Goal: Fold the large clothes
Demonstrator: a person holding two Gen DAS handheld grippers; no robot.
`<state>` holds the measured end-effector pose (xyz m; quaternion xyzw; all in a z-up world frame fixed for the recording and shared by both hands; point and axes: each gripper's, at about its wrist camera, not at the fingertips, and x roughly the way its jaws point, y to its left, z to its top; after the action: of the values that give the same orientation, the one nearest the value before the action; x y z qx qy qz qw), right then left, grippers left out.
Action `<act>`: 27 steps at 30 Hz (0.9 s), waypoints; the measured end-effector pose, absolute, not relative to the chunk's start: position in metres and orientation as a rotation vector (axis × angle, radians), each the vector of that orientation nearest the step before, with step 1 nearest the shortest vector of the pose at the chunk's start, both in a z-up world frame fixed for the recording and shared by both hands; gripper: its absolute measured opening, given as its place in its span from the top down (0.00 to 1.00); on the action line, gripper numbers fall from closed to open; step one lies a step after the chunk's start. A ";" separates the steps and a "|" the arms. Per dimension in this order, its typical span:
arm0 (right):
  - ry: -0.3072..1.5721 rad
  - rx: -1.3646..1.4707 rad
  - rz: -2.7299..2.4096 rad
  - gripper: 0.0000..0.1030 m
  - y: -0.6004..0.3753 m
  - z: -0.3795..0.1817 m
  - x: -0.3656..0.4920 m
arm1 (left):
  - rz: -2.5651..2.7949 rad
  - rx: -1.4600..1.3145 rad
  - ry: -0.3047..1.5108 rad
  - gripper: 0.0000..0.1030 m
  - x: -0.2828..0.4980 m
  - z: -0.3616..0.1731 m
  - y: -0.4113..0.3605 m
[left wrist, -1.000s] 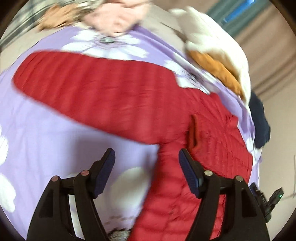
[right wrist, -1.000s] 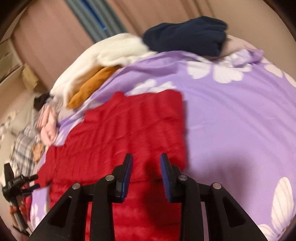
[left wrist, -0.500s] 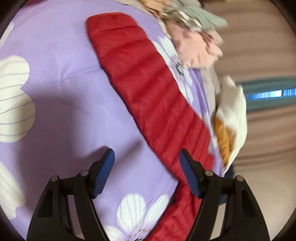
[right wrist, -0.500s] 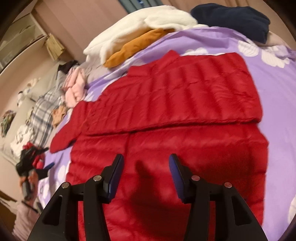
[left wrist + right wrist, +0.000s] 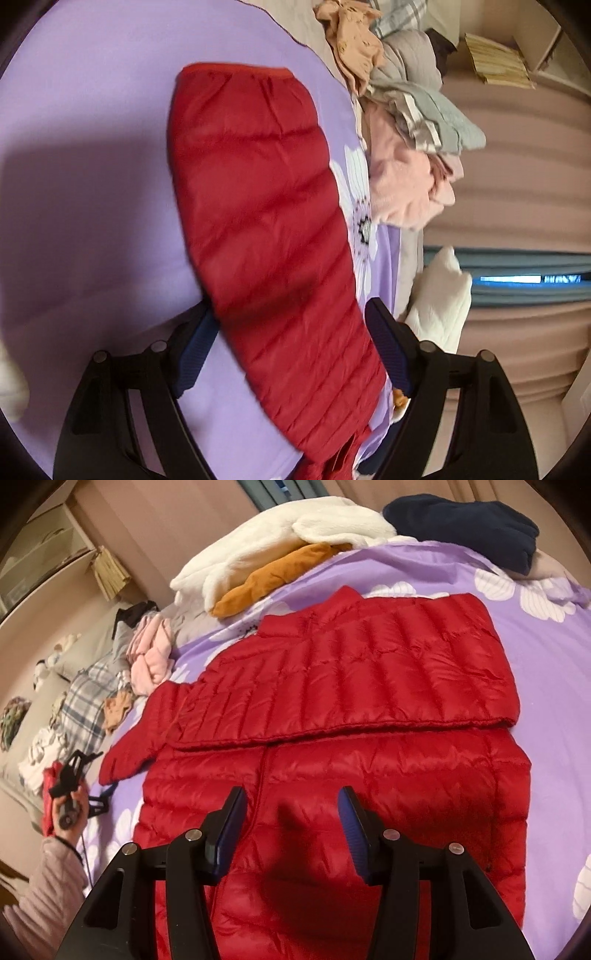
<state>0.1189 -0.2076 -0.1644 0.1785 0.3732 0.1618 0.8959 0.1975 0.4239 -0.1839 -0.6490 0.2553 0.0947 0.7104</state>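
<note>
A red quilted down jacket [image 5: 369, 775] lies flat on the purple flowered sheet [image 5: 554, 672], with its far half folded over along a seam edge. One sleeve [image 5: 258, 206] stretches out to the left, its cuff at the far end. My left gripper [image 5: 291, 350] straddles this sleeve near the shoulder. Its jaws are opening, the sleeve lies between them, and the pads [image 5: 388, 350] do not pinch it. My right gripper [image 5: 291, 827] hovers open over the jacket's near body panel with nothing between its fingers. A person's hand [image 5: 70, 827] shows at the left of the right wrist view.
Along the bed's far edge lie a white fleece [image 5: 288, 531], an orange garment [image 5: 277, 576] and a navy one [image 5: 461, 528]. Pink clothes [image 5: 151, 657] and a plaid garment [image 5: 85, 698] are heaped beyond the sleeve. Bare sheet lies right of the jacket.
My left gripper rolled and travelled along the sleeve, which now lies between its fingers. My right gripper's jaws widened and it drew back, so the whole jacket shows.
</note>
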 end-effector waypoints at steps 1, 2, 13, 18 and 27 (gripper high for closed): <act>0.775 0.371 0.332 0.50 -0.208 -0.165 0.118 | 0.228 -1.447 0.559 0.28 0.198 -0.185 0.426; 0.776 0.371 0.327 0.50 -0.208 -0.165 0.118 | 0.250 -1.444 0.560 0.36 0.197 -0.185 0.428; 0.784 0.362 0.304 0.50 -0.214 -0.167 0.114 | 0.405 -1.123 0.667 0.93 0.210 -0.138 0.410; 0.786 0.374 0.304 0.50 -0.216 -0.169 0.111 | 0.305 -0.877 0.609 0.93 0.217 -0.077 0.360; 0.759 0.392 0.324 0.50 -0.217 -0.162 0.101 | 0.077 -0.525 0.539 0.93 0.228 -0.016 0.234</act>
<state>0.1013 -0.2165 -0.1625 0.1893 0.3664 0.1564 0.8975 0.2277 0.2341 -0.0165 -0.2564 0.2630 0.0375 0.9294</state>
